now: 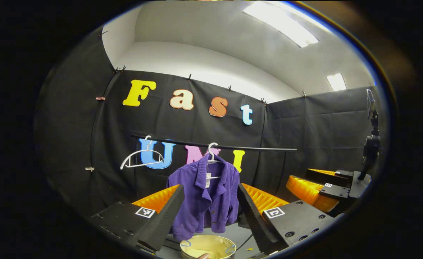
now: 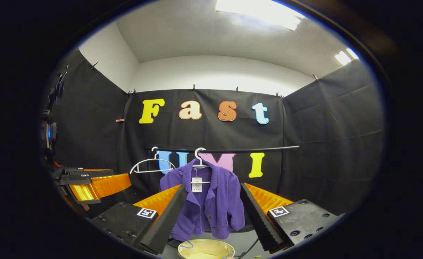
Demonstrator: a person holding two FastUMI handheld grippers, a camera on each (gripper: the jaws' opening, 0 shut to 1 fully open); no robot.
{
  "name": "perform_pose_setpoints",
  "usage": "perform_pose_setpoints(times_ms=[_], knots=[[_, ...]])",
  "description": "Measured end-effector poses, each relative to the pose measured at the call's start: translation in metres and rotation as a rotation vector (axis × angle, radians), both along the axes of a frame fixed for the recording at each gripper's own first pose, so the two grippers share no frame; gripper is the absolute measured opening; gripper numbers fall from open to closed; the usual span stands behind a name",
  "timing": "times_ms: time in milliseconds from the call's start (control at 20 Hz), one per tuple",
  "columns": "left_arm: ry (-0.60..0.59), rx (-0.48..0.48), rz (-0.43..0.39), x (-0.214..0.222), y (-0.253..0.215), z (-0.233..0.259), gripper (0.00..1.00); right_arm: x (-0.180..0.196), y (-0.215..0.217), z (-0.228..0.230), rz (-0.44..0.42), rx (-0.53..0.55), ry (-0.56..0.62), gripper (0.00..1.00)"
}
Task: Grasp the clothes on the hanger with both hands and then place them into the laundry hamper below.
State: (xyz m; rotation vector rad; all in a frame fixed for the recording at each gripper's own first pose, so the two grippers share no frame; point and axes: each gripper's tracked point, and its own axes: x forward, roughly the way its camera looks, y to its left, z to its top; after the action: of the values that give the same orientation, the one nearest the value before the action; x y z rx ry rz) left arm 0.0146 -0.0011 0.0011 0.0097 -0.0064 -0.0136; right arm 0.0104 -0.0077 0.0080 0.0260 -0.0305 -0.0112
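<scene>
A purple jacket [image 1: 211, 201] [image 2: 215, 205] hangs on a white hanger [image 1: 212, 153] [image 2: 199, 158] from a black rail [image 1: 262, 148] [image 2: 254, 149]. Under it stands a round yellow hamper [image 1: 208, 246] [image 2: 205, 249]. My left gripper [image 1: 210, 187] is open, short of the jacket, and its fingers frame the garment without touching it. My right gripper [image 2: 213, 186] is open too and frames the jacket the same way. In the left gripper view the right gripper [image 1: 319, 189] is off to the right. In the right gripper view the left gripper [image 2: 89, 183] is low at the left.
An empty white hanger [image 1: 141, 158] [image 2: 150, 165] hangs on the rail left of the jacket. A camera on a stand [image 1: 371, 144] [image 2: 49, 133] is at the side of the booth. Black cloth walls close in the back and sides.
</scene>
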Motion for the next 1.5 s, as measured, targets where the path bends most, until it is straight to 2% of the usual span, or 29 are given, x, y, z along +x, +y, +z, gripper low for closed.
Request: perform_pose_setpoints(times_ms=[150, 250, 700, 1250, 1500], knots=[[-0.008, 0.002, -0.010, -0.001, -0.001, 0.001, 0.94, 0.000, -0.001, 0.000, -0.009, -0.007, -0.002, 0.99], [-0.013, 0.000, -0.014, -0.003, -0.001, 0.004, 0.94, 0.000, 0.000, -0.001, -0.009, 0.000, 0.003, 0.96], [-0.015, 0.009, -0.016, -0.008, 0.004, 0.005, 0.94, -0.003, 0.001, 0.002, -0.013, -0.007, -0.002, 0.96], [-0.018, 0.010, -0.054, -0.006, 0.017, 0.006, 0.93, -0.004, 0.010, 0.005, -0.045, -0.012, -0.002, 0.97], [-0.022, -0.005, -0.094, 0.001, 0.020, 0.004, 0.93, -0.002, 0.017, -0.002, -0.067, -0.034, 0.006, 0.97]])
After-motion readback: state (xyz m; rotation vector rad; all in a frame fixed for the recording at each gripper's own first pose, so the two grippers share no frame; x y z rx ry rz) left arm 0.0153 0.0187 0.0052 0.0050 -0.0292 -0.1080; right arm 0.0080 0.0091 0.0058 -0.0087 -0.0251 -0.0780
